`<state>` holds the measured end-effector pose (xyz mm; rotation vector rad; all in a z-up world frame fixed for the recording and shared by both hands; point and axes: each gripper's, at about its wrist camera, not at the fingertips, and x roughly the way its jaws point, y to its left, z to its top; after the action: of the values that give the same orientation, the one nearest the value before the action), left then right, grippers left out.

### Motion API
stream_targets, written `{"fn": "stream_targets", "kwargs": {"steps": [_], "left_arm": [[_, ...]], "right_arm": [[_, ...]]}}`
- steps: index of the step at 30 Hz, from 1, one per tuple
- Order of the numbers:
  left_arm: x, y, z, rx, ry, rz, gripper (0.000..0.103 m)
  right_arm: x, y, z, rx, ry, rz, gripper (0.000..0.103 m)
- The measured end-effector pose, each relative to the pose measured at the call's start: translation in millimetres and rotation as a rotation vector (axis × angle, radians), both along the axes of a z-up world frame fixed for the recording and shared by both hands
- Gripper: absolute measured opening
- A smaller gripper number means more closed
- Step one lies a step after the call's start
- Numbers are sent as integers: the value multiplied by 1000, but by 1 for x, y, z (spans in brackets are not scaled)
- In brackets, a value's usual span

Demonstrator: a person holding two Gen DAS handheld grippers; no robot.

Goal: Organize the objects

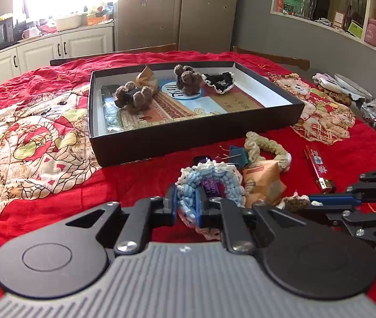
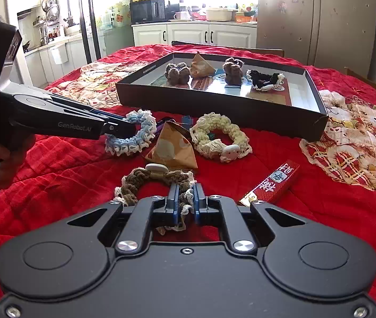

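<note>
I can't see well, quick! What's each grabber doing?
Left gripper: shut on the blue crochet scrunchie.
Right gripper: shut on the brown crochet scrunchie.

Red cat-print tablecloth [image 2: 320, 198], black tray [image 2: 214, 103], blue-and-white scrunchie [image 1: 211, 182], brown scrunchie [image 2: 140, 182], cream scrunchie [image 2: 219, 135]

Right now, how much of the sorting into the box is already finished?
Done: two brown scrunchies, a black one and a paper packet lie in the black box. In hand: left gripper grips the blue scrunchie; right gripper grips the brown-and-white scrunchie. Left on the cloth: cream scrunchie, another packet, red bar.
</note>
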<state>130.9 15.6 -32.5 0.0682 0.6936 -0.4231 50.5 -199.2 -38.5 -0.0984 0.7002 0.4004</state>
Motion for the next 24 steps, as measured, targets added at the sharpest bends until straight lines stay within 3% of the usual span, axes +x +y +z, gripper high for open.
{"fn": "stream_targets", "kwargs": {"steps": [24], "left_arm": [[-22, -1, 29, -14, -66, -33, 16]], "right_arm": [[-18, 1, 31, 2, -86, 31, 11]]}}
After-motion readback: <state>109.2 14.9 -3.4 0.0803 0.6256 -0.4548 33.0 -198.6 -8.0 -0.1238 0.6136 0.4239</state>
